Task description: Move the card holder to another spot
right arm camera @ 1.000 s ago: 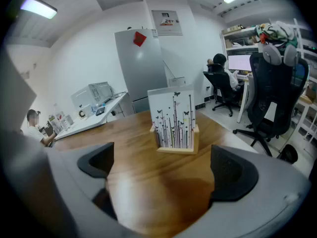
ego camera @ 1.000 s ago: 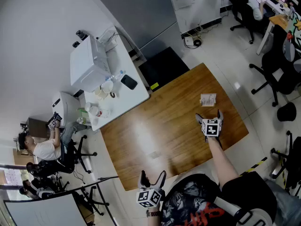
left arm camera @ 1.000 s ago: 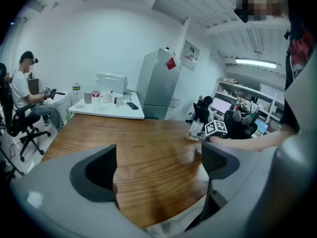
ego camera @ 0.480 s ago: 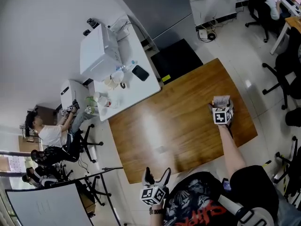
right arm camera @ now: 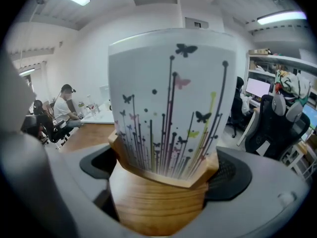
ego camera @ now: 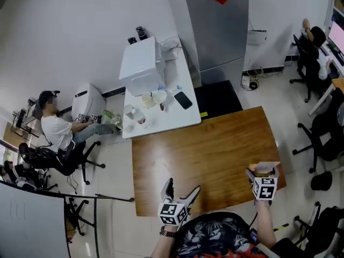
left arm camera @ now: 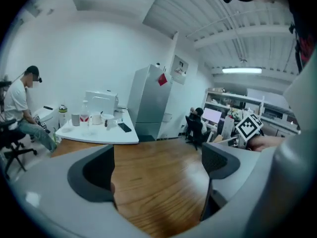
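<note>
The left gripper (ego camera: 183, 186) hangs over the near edge of the brown wooden table (ego camera: 204, 149), jaws apart with nothing between them. Open tabletop stretches to the far edge. At the near right corner, the right gripper (ego camera: 263, 171) is clamped on the wooden-block card holder (ego camera: 264, 167), whose butterfly-printed white card stands upright.

White table (ego camera: 167, 123) butts far edge of brown wooden table (ego camera: 204, 149); carries white box appliance (ego camera: 141, 64), black phone (ego camera: 183, 100) near right edge, cups (ego camera: 129, 110).
</note>
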A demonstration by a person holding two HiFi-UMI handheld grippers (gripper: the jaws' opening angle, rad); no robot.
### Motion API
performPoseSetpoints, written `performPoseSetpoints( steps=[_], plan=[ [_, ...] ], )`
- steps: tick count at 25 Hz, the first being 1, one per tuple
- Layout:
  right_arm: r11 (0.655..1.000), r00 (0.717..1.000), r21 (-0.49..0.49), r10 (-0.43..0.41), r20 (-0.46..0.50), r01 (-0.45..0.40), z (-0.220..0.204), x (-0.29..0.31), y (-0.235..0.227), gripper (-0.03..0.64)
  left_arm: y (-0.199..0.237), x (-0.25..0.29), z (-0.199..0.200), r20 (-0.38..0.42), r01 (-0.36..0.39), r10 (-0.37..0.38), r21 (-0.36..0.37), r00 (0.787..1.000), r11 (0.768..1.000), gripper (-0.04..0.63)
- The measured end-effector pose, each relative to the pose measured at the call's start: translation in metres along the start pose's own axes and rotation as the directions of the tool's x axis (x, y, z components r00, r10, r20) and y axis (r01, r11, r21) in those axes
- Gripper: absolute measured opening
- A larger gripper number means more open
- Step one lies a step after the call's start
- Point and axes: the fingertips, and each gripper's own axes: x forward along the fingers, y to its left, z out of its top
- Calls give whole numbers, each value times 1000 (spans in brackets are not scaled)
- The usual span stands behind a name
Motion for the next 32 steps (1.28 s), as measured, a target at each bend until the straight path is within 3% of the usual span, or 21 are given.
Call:
performPoseSetpoints(
  steps=[4,8,15,22,25,27,30,32],
  plan=[
    [1000,998,-16,-2,70,4,32,-41,21,545,4,2,31,74,82,-76,-74,994,994,531],
    [1000,994,-10,-19,109,20,46,-58,27,545,10,4,31,81,106,-95,-146,992,984,531],
    [1000,989,-6,6,145,-5,55,-64,33,545,6,0,33,71,137,-132,-75,989,988,528],
    [986,976,-84,158,147,-146,62,-41,80,545,19,-10,29,79,79,-73,-79,994,994,525],
    [949,952,-167,286,109,-266,54,-11,133,545,40,-32,21,94,-16,25,-100,995,995,517],
    [904,920,-229,384,72,-360,42,14,183,545,59,-57,12,108,-102,116,-129,987,986,497],
    [810,853,-307,522,-12,-499,11,61,270,545,86,-106,-8,110,-226,252,-206,961,952,477],
    [749,813,-350,579,-67,-563,-11,95,324,545,97,-143,-24,107,-306,343,-263,933,915,437]
  ],
)
